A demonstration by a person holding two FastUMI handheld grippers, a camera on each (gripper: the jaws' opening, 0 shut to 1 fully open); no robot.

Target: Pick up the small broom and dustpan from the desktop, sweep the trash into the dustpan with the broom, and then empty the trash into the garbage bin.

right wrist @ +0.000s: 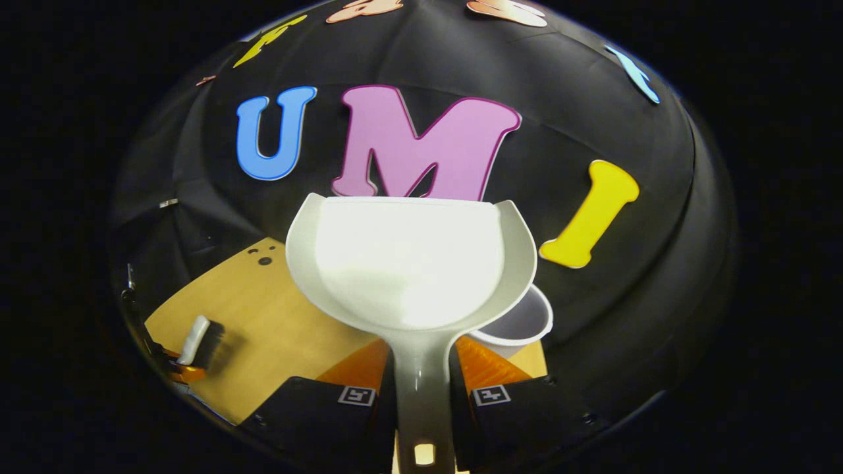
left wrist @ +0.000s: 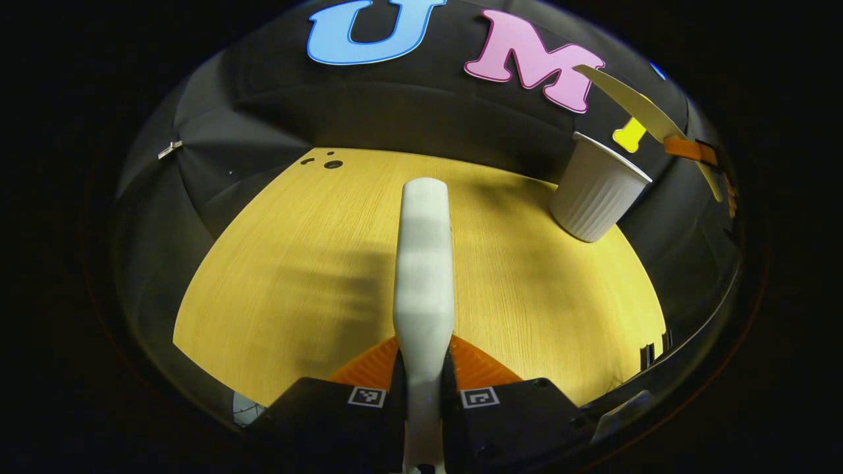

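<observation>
Item 1: left tool (left wrist: 423, 388). Clamped narrow on the handle of the small broom (left wrist: 423, 263), which runs straight up the centre of the left gripper view, from between the fingers at the bottom edge out over the bench (left wrist: 296, 276). In the right gripper view the broom (right wrist: 197, 342) sits at lower left, bristles dark and hanging toward the bench; likely held low to keep it ready and clear of the other tool.

Item 2: right tool (right wrist: 423, 401). Closed on the stem of the dustpan (right wrist: 408, 263), both fingers pressing at bottom centre of the right gripper view. The pan stands lifted off the bench, its open mouth at the top against the booth wall and its scoop toward the camera. No trash can be made out inside, though glare whitens the floor of the pan.

Item 3: garbage bin (left wrist: 596, 194). A pale ribbed cup-shaped container on the bench, upper right of the left gripper view. In the right gripper view the garbage bin (right wrist: 520, 326) shows just right of centre, partly hidden behind the pan's lower right edge, its rim open. Judged: the pan is held near the bin for emptying; whether that step is done cannot be told.
</observation>
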